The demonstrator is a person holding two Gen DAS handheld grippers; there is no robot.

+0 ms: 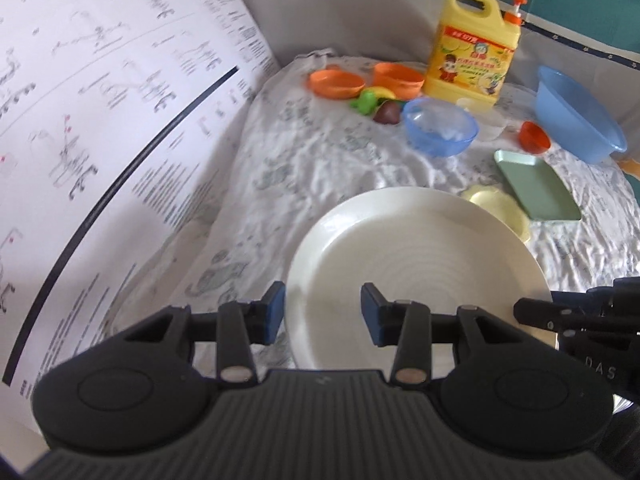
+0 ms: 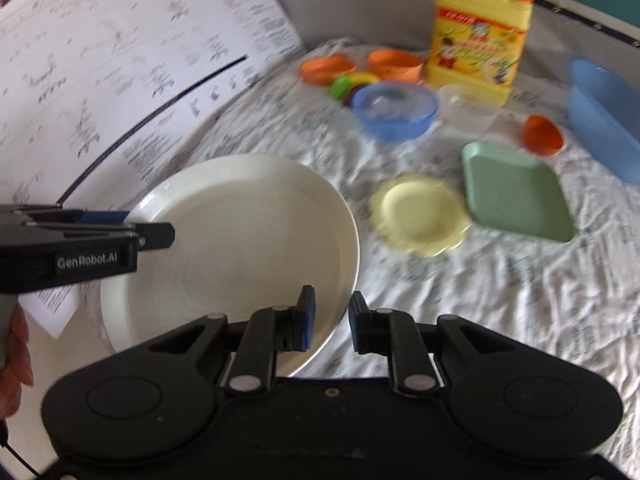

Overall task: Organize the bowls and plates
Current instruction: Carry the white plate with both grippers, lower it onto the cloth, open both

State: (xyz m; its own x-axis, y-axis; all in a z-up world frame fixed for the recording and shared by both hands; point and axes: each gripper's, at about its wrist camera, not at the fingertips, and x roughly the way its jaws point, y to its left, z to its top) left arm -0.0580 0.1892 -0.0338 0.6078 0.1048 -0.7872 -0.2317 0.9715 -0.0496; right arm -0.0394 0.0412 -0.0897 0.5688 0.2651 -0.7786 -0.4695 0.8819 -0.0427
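White plate (image 1: 420, 248): the biggest dish, at the near left of the printed cloth (image 1: 320, 160). Its left rim overlaps the edge of the big printed sheet (image 1: 100, 120), and both tongs are at it.
Sorted so far: we judge next to nothing. No two dishes are stacked or nested anywhere we can see.
Left to do, plates: the yellow scalloped plate (image 2: 418, 216) and the green square tray (image 1: 536, 188) lie side by side just right of the white plate, each on its own.
Left to do, bowls: the blue bowl (image 1: 440, 126) sits mid-cloth. Two orange bowls (image 1: 336, 84) are at the far edge by the detergent bottle (image 1: 468, 52), and a small orange cup (image 1: 534, 136) is beside the blue basin (image 1: 580, 120) at the far right.
Left tongs (image 1: 324, 310): jaws clearly apart and astride the plate's near-left rim, one pad outside it and one over the plate. We see no pad pressing.
Right tongs (image 2: 332, 320): jaws drawn close with the plate's near-right rim between them. We cannot tell whether the pads pinch it.
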